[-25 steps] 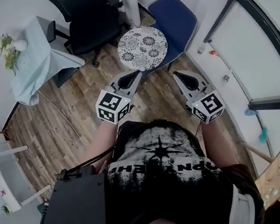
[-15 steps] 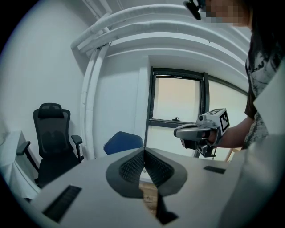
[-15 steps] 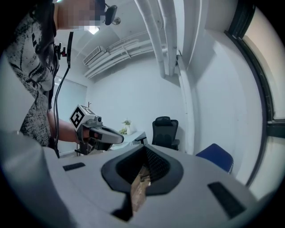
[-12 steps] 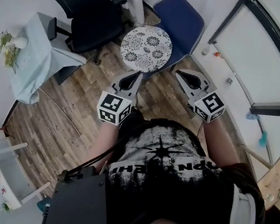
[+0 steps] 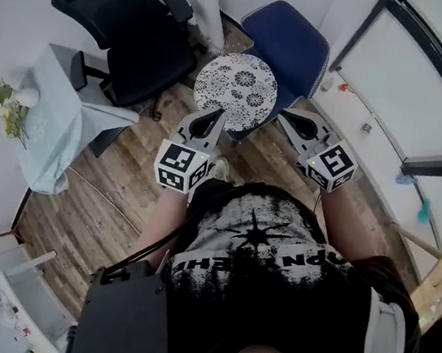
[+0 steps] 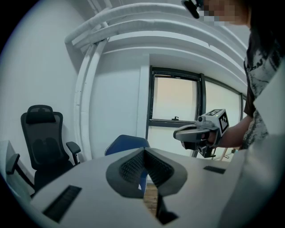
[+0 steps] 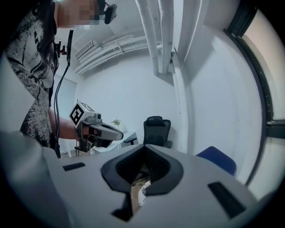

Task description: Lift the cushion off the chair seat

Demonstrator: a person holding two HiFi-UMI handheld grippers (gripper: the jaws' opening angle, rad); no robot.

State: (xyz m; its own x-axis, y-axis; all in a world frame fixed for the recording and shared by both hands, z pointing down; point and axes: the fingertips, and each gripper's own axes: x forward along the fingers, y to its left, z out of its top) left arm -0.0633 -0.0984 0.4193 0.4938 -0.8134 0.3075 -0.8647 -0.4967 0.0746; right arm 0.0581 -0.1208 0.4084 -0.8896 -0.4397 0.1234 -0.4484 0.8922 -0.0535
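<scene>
Here both arms are stretched forward from the body, the left forearm [image 5: 164, 216] and right forearm [image 5: 342, 218] running up the head view toward 12 o'clock. The left gripper [image 5: 216, 116] and the right gripper [image 5: 286, 115] are held side by side but apart, both pointing only slightly downward, and their noses lean toward each other. In each gripper's own view the two jaws meet at their tips, so both grippers are closed with nothing clamped between them. Against the frames from a moment ago, the grippers keep the same spacing and the same closed jaws. The person has carried them forward, so the round, flower-patterned cushion [image 5: 236, 86] and the blue chair [image 5: 288, 43] beneath it now sit nearer the tips and look larger. The cushion lies flat on the front of the blue chair's seat, untouched. It sits at about 1 o'clock from the left gripper's tip and at about 10 o'clock from the right gripper's tip. Each nose comes close to the cushion's near rim, over the wooden floor [image 5: 103, 195]. In the right gripper view a sliver of the patterned cushion shows just under the closed jaws. The black office chair [image 5: 125, 21] stands at 10 o'clock of the cushion.
</scene>
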